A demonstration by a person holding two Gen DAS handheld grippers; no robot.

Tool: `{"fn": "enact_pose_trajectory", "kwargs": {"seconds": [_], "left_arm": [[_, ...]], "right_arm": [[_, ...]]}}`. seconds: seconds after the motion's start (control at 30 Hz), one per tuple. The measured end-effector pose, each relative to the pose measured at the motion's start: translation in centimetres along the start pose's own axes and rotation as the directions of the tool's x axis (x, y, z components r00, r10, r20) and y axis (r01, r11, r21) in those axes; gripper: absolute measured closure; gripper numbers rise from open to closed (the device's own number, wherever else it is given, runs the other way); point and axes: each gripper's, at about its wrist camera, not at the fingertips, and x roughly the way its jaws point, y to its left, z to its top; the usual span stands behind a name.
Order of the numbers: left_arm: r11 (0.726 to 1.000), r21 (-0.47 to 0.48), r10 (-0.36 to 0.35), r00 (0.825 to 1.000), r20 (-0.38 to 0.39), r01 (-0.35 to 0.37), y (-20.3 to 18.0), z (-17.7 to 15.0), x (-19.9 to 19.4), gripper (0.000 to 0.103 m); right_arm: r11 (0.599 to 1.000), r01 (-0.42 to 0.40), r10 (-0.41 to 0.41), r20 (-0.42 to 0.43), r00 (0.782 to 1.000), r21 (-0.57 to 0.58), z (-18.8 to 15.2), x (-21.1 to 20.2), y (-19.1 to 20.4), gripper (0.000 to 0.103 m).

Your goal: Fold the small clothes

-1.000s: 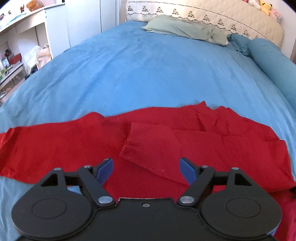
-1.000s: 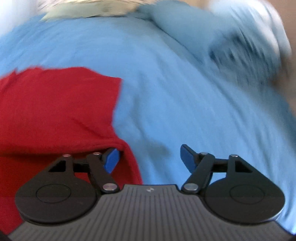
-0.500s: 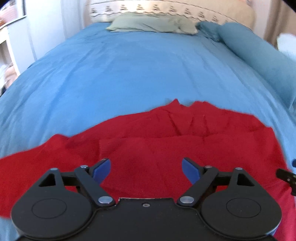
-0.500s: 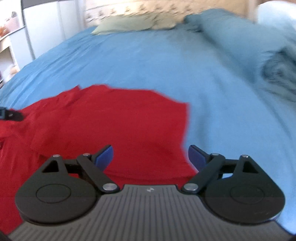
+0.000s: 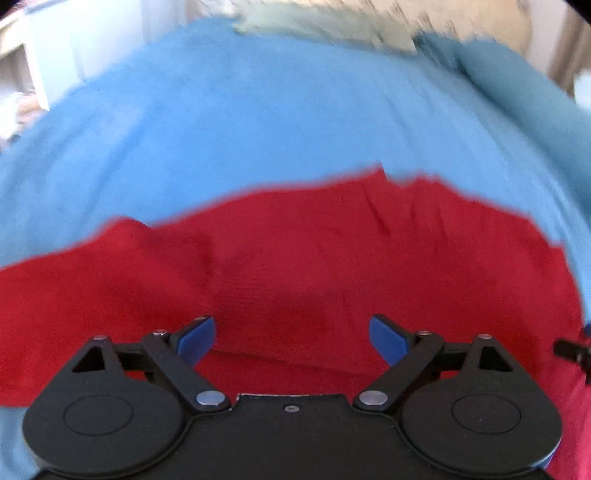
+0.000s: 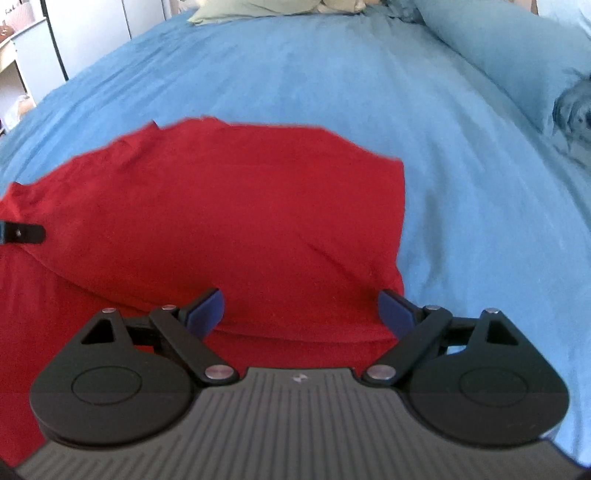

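A red knit garment (image 5: 332,258) lies spread flat on the blue bedspread (image 5: 258,110), partly folded over itself. In the left wrist view my left gripper (image 5: 291,338) hovers over its near half, jaws still opening, only flat cloth beneath them and nothing pinched. In the right wrist view the same red garment (image 6: 221,214) fills the left and centre. My right gripper (image 6: 301,312) stands wide open above the garment's right edge, holding nothing. A finger of the other gripper shows at each frame's edge.
Pillows (image 6: 255,7) lie at the head of the bed. A rolled blue duvet (image 6: 509,55) runs along the right side. White cupboards and shelves (image 6: 33,55) stand left of the bed. Bare bedspread (image 6: 480,221) stretches beyond and right of the garment.
The folded sleeve cuff seen earlier in the left view has gone from sight as that gripper shifted right. Both grippers' jaws have widened. The right gripper swung left over the garment.
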Motion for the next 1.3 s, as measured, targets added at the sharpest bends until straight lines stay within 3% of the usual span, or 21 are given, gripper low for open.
{"fn": "enact_pose_trajectory", "kwargs": {"seconds": [0.13,0.23,0.3,0.43,0.5,0.6,0.67,0.8,0.97,1.07,1.2,1.3], "left_arm": [[0.996,-0.075,0.06,0.99,0.131,-0.051,2.5,0.9,-6.5,0.004],[0.983,-0.155,0.126,0.97,0.209,-0.094,5.2,0.9,-11.2,0.0],[0.971,-0.211,0.157,0.963,0.217,-0.111,7.7,0.7,-13.7,0.0],[0.934,-0.327,0.202,0.967,0.155,-0.142,14.1,0.0,-16.1,0.0],[0.893,-0.421,0.231,0.966,0.117,-0.162,17.9,-0.9,-16.4,0.0],[0.798,-0.586,0.239,0.967,0.091,-0.142,24.5,-2.8,-16.1,0.002],[0.738,-0.662,0.234,0.97,0.065,-0.134,28.3,-3.9,-15.1,0.01],[0.673,-0.724,0.223,0.975,0.005,-0.15,33.8,-5.2,-12.2,0.024],[0.552,-0.813,0.236,0.97,-0.06,-0.185,38.5,-8.5,-10.5,0.032],[0.537,-0.827,0.224,0.973,-0.053,-0.169,38.8,-9.5,-10.3,0.036],[0.577,-0.798,0.228,0.972,-0.051,-0.177,39.2,-8.9,-9.9,0.037],[0.59,-0.782,0.242,0.968,-0.065,-0.2,39.7,-8.2,-9.1,0.049]], "right_arm": [[0.998,-0.064,0.062,0.082,0.995,0.017,2.1,-5.2,3.0,0.0],[0.999,-0.051,0.048,0.176,0.983,0.017,4.0,-9.5,6.2,0.0],[0.999,-0.045,0.044,0.217,0.975,-0.004,5.1,-11.6,8.7,0.0],[0.999,-0.025,0.031,0.215,0.976,-0.031,6.9,-13.9,14.3,0.0],[0.999,-0.031,0.034,0.203,0.979,-0.018,7.3,-14.1,17.3,0.0],[0.997,-0.079,0.078,0.172,0.982,-0.001,7.7,-13.4,21.7,0.0],[0.996,-0.093,0.092,0.145,0.985,0.003,7.4,-12.5,24.8,0.0],[0.994,-0.108,0.109,0.098,0.989,-0.018,6.6,-11.0,30.6,0.0],[0.989,-0.143,0.145,0.041,0.989,-0.048,5.0,-9.5,36.5,0.0],[0.985,-0.161,0.163,0.022,0.986,-0.069,4.5,-8.9,39.1,0.0],[0.984,-0.15,0.152,0.013,0.988,-0.095,4.2,-8.6,41.2,0.0],[0.984,-0.15,0.152,0.01,0.988,-0.092,4.1,-8.6,41.6,0.0]]}}
